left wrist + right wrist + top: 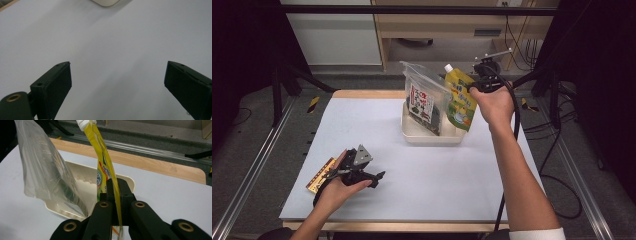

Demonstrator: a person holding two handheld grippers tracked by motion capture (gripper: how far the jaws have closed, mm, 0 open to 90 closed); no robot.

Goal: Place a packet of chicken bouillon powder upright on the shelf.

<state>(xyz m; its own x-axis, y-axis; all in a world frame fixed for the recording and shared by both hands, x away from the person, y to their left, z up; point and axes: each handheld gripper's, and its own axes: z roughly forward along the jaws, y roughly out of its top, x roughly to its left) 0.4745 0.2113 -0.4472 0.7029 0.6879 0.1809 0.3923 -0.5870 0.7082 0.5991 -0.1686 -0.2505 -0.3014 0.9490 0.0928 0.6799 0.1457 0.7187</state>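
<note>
White sheet covers a wooden table, dark room around. Right gripper clamps a yellow-green pouch over the cream tray, beside a clear bag with illegible labelling. Left gripper gapes empty.

Two pouches, one yellow spouted pouch and one clear bag, one cream tray, one flat gold packet, and two grippers, left and right
</note>
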